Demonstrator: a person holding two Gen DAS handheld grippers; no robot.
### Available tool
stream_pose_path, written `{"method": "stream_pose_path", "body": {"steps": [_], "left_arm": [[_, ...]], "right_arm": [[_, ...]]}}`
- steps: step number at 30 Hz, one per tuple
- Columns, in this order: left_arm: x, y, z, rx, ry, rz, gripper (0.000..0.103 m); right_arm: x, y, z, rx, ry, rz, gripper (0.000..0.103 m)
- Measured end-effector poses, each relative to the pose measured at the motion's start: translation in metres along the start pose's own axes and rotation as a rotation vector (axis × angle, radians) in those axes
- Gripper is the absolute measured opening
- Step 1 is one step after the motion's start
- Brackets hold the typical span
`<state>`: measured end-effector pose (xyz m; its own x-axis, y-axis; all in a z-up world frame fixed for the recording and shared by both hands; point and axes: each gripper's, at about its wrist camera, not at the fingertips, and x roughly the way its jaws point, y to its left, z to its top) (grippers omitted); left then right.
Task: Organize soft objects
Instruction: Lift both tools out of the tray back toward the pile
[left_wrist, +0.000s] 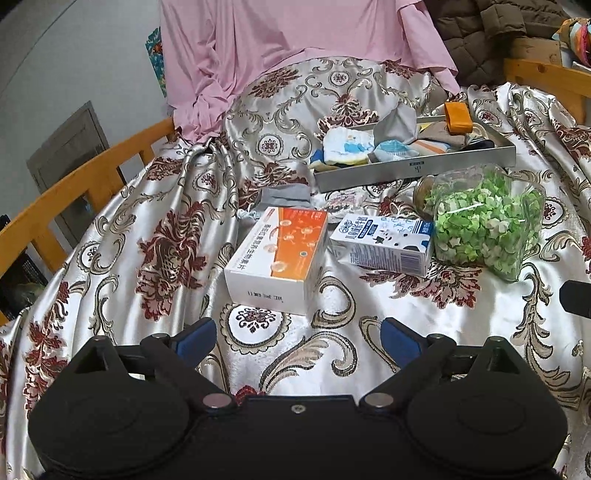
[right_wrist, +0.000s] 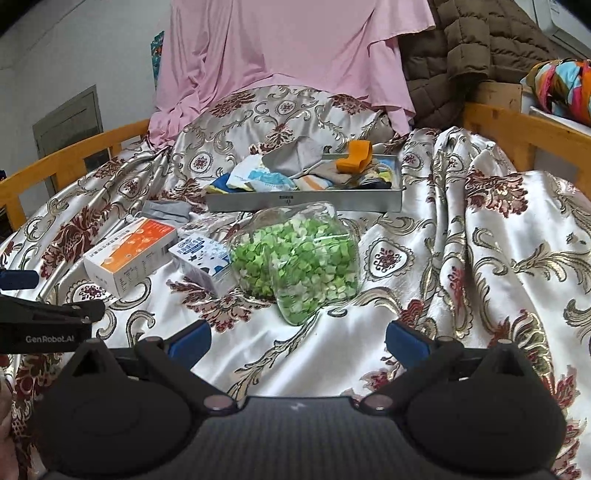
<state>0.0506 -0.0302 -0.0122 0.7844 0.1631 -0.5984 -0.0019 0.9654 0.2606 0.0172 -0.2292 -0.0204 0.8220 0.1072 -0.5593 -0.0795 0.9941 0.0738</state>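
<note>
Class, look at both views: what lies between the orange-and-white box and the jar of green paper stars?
A blue-and-white milk carton lies on its side between the box and the jar; both views show it.

Right gripper (right_wrist: 297, 341) jaws wide, empty, over bedspread (right_wrist: 461, 258); jar of green bits (right_wrist: 299, 258) ahead, sock-filled metal tray (right_wrist: 306, 201) behind it.
</note>
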Motion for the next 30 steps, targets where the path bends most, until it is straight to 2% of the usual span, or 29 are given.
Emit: {"method": "stream_pose_path", "body": {"steps": [14,18,23,30], "left_arm": [[0.009,0.013,-0.001,-0.016,0.031,0.036,0.097],[0.013,0.027,0.002,-0.065,0.016,0.075,0.097],[0.017,0.038,0.004,-0.124,0.021,0.085,0.097],[0.015,0.046,0.01,-0.151,-0.043,0.11,0.099]], "right_arm": [[0.014,0.019,0.004,-0.055,0.017,0.066,0.103],[0.019,0.025,0.009,-0.059,0.003,0.071,0.103],[0.022,0.029,0.01,-0.069,-0.016,0.079,0.103],[0.024,0.034,0.018,-0.086,-0.053,0.091,0.103]]}}
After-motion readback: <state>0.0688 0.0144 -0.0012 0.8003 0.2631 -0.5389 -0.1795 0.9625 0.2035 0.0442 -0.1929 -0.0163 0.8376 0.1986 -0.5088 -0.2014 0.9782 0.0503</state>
